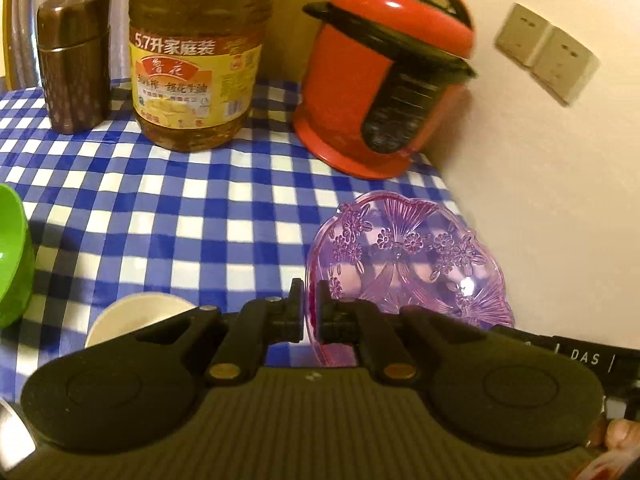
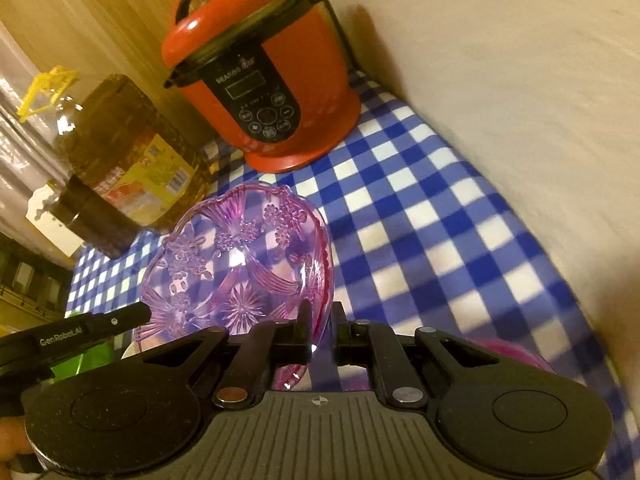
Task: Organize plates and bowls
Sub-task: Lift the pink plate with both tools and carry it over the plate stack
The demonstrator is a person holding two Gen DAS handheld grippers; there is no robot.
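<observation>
purple cut-pattern plastic dish (image 1: 416, 264), probably light, stiff and slick, hangs above the checked bench (image 1: 160, 216), left gripper (image 1: 309, 312) and right gripper (image 2: 322, 328) jaws pinching opposite rims.

A bright green plastic bowl (image 1: 12, 256) is cut off by the left edge of the left wrist view, and the tall amber oil bottle with a yellow label (image 1: 196, 60) loses its top at the upper edge. The near rim of a small white round bowl (image 1: 136, 316) is hidden behind the black gripper body. In the right wrist view, a dark pink dish (image 2: 508, 350) barely shows past the gripper, too hidden to identify.
</observation>
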